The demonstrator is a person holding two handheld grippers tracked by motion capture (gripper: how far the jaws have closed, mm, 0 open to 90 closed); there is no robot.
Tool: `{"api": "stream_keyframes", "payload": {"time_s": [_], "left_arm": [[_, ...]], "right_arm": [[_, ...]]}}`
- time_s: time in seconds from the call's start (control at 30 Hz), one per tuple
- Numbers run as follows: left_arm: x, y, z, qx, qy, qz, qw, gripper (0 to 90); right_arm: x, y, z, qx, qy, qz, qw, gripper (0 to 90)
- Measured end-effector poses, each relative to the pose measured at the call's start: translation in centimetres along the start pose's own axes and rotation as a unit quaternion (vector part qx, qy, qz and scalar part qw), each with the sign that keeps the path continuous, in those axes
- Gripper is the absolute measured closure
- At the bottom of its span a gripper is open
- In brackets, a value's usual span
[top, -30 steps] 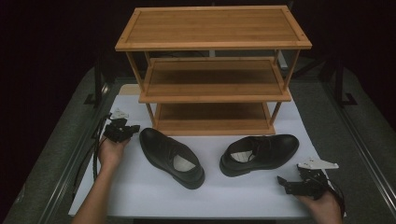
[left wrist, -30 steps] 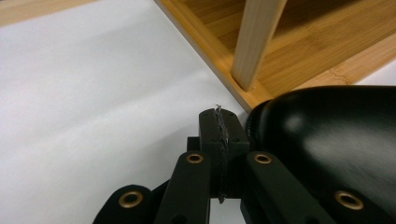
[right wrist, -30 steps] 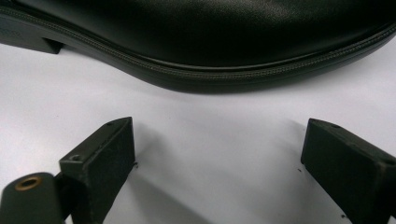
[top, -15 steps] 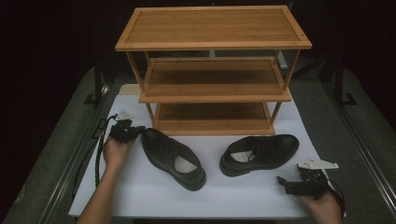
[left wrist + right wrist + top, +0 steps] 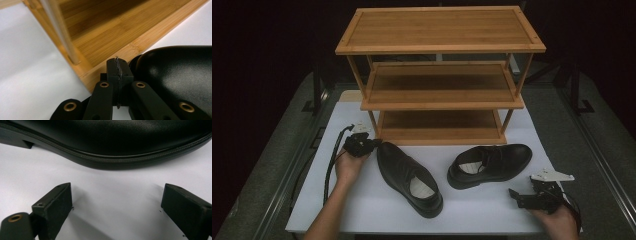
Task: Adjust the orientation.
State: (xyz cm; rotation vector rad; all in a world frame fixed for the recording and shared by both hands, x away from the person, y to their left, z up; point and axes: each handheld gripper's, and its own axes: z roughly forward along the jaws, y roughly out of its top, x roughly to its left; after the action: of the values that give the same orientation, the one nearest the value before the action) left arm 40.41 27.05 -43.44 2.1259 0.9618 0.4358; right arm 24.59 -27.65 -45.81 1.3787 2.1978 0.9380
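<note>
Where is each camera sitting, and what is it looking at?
High view: above the table, looking down on rack, two shoes, both forearms.
Left gripper view: on the left claw, shut, beside the left shoe.
Right gripper view: on the right claw, open, facing the right shoe.
All share the shoes.

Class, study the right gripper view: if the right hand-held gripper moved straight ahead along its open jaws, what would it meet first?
Probably the side of the black leather shoe lying across its path, beyond bare white tabletop.
</note>
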Motion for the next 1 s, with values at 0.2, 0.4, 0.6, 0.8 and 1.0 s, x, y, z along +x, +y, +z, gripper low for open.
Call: {"api": "stream_keyframes", "payload": {"time_s": [0.2,0.4,0.6,0.8,1.0], "left_arm": [[-0.1,-0.9,-2.3,0.000,0.002,-0.012,0.9999,90.0],[-1.7,-3.3,-5.0,0.005,-0.020,-0.025,0.9995,90.0],[-5.2,-5.1,-6.3,0.023,-0.043,-0.010,0.9988,90.0],[-7.0,-5.5,-6.0,0.029,-0.062,0.004,0.9977,90.0],[-7.0,-5.3,-5.3,0.038,-0.063,0.014,0.9972,90.0]], "right_arm": [[0.0,0.0,0.0,-0.001,0.000,0.001,1.0000,9.2],[0.0,0.0,0.0,-0.001,0.000,0.000,1.0000,9.2],[0.0,0.0,0.0,0.000,0.000,0.000,1.0000,9.1],[0.0,0.0,0.0,-0.001,0.000,-0.002,1.0000,9.2],[0.0,0.0,0.0,-0.001,0.000,-0.002,1.0000,9.2]]}}
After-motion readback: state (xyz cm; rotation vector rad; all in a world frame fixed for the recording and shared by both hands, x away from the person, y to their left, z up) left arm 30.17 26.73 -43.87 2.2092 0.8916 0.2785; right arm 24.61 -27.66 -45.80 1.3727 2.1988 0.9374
